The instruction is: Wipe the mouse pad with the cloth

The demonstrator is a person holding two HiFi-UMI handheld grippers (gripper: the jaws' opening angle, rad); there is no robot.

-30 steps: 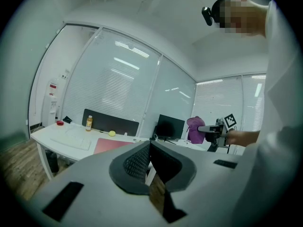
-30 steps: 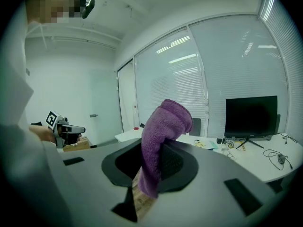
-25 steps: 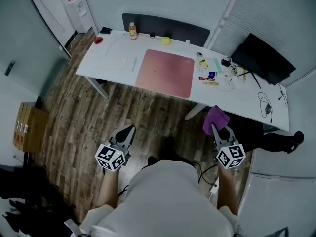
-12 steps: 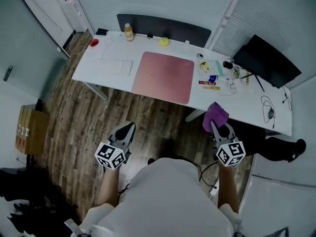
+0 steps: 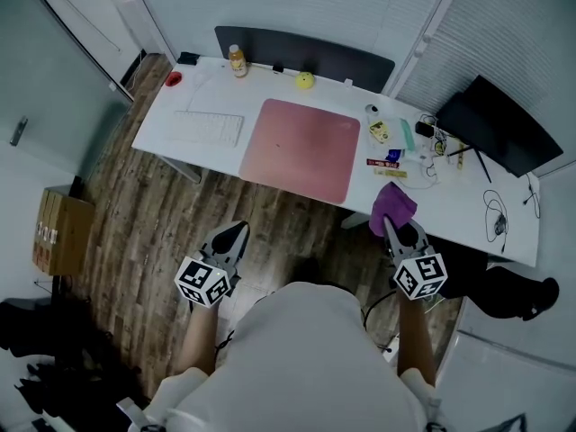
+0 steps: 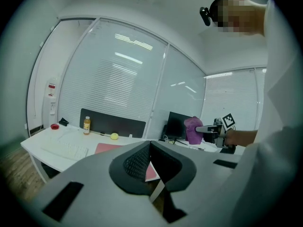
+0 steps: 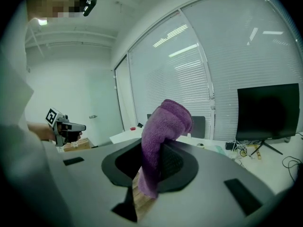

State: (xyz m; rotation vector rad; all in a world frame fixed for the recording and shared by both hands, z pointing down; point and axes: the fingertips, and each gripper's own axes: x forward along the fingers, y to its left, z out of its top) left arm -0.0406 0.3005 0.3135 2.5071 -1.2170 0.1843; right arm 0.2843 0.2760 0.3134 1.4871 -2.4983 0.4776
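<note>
The purple cloth point(image 7: 163, 131) is clamped in the right claw point(image 7: 152, 174), whose jaws are closed on its lower folds while the rest bulges up above them. The left claw point(image 6: 150, 148) is held with its jaws brought together and nothing between them. Both claws are held over the wooden floor point(image 5: 162, 214), short of the white desk point(image 5: 202, 97). The pink mouse pad point(image 5: 301, 148) lies flat on the desk, well apart from the cloth.

- One white desk point(image 5: 162, 129)
- One pink mouse pad point(image 5: 301, 149)
- One purple cloth point(image 5: 393, 207)
- Two grippers: left gripper point(image 5: 232, 238), right gripper point(image 5: 396, 232)
- One white keyboard point(image 5: 208, 128)
- One drink bottle point(image 5: 238, 61)
- One small yellow ball point(image 5: 305, 80)
- One black monitor point(image 5: 504, 133)
- One cardboard box point(image 5: 58, 232)
</note>
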